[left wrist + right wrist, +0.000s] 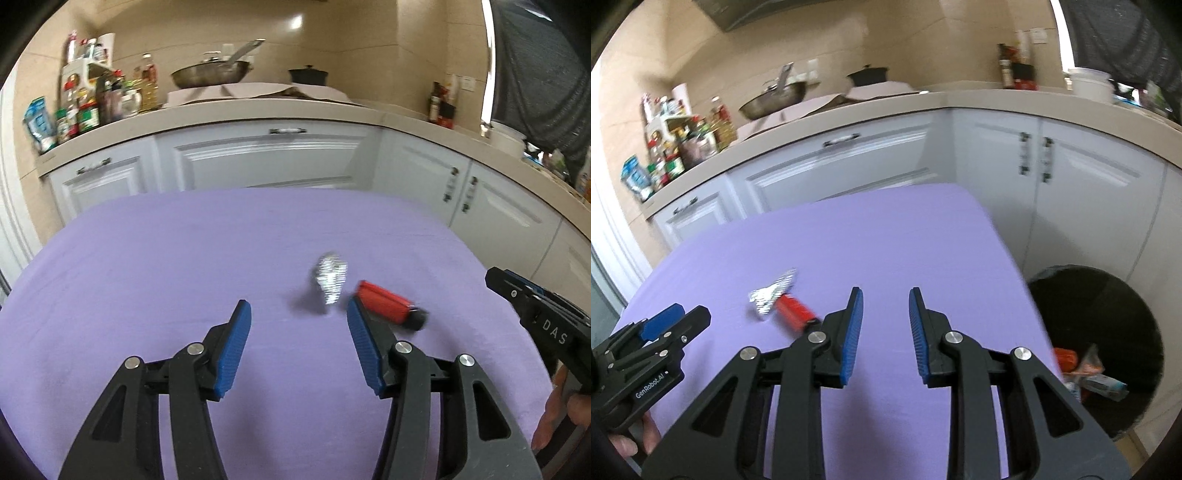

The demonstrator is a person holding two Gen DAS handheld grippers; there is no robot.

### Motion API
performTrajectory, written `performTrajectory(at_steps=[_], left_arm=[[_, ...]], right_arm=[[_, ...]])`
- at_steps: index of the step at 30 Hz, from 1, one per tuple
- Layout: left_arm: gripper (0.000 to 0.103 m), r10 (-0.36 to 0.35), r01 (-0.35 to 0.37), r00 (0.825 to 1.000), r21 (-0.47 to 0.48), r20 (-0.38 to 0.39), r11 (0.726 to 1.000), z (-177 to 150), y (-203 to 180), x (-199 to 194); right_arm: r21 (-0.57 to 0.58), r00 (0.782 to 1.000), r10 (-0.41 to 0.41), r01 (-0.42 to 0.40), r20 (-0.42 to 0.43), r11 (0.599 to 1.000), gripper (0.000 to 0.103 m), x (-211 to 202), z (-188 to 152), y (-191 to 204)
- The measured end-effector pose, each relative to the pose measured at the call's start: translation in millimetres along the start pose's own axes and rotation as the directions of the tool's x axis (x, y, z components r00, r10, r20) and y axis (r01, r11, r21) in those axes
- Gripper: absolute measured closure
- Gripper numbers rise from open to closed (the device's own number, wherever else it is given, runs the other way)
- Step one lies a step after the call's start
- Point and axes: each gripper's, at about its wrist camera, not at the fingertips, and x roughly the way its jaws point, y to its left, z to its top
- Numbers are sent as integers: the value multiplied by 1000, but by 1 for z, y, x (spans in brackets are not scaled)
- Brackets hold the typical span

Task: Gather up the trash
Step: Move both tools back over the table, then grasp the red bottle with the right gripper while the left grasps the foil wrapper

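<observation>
A purple-clothed desk (147, 258) fills the room's middle, a black bin (1108, 314) beside it. Both the left gripper (299, 314) and right gripper (885, 295) hover empty, jaws apart. Foil scrap (330, 277) touches a red tube (388, 306).

Each view looks forward and downward along its own gripper, close over the purple-covered counter (184, 258) toward the white cabinets (266, 162). The left wrist view sits further left. Both share the foil scrap (330, 277), red tube (384, 304) and stovetop pan (774, 99).
</observation>
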Motion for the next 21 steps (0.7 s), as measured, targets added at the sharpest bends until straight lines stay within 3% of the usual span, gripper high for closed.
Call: performTrajectory(at_steps=[10,13,21], left_arm=[[49,31,-32,999,-47,-27,998,-6,39,6],[49,25,-27,999,-57,-36,998,-5,43,8],[48,22,-26,998,-69,-53,997,-4,53,11]], right_arm=[[-67,995,59,-64,-77,996,76,28,-4,49],[-83,994,59,-66,-91,994,61,34,-6,58],[-108,988,51,-67,-143,992,61,50,-5,71]])
